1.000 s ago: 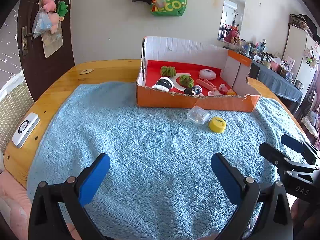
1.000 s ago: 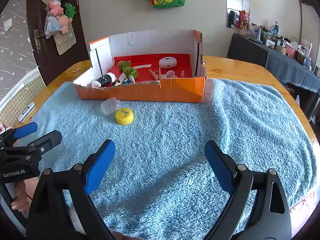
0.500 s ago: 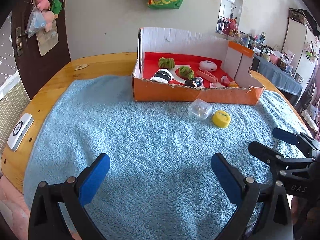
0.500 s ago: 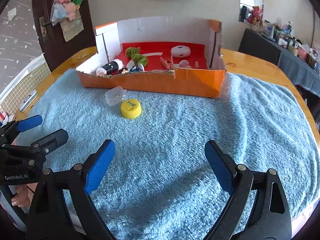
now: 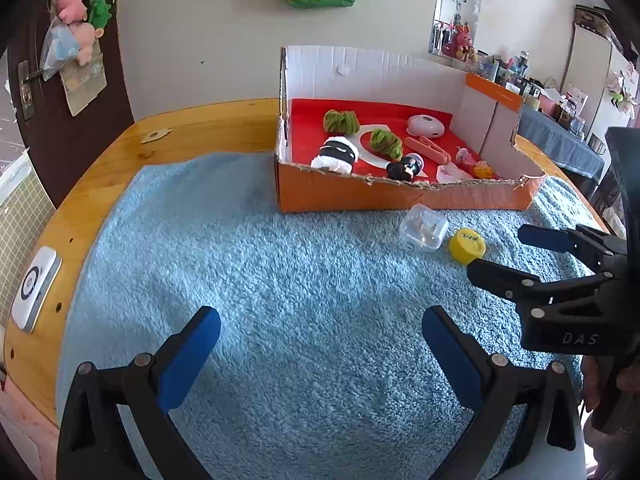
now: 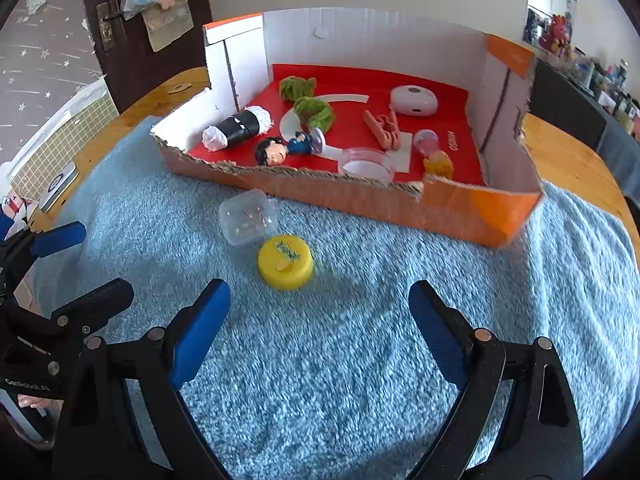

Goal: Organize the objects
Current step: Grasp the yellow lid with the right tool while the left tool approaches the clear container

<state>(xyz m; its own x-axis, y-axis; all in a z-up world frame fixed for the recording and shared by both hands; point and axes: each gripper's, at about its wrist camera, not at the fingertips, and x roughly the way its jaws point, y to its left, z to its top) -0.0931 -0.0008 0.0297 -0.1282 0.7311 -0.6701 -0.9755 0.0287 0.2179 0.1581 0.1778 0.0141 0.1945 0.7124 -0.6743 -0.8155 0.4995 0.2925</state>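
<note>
Yellow cap [image 6: 285,261] flat, top up

2 green yarn bundles [image 6: 298,87] [image 6: 316,111], 1 yellow cap [image 6: 285,261], 1 clear case [image 6: 248,222], 1 box [image 6: 460,212]

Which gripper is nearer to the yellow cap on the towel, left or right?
Right. The right gripper is open just short of the yellow cap, which lies slightly to the left of its gap. The left gripper is open farther back, with the cap ahead to its right.
</note>
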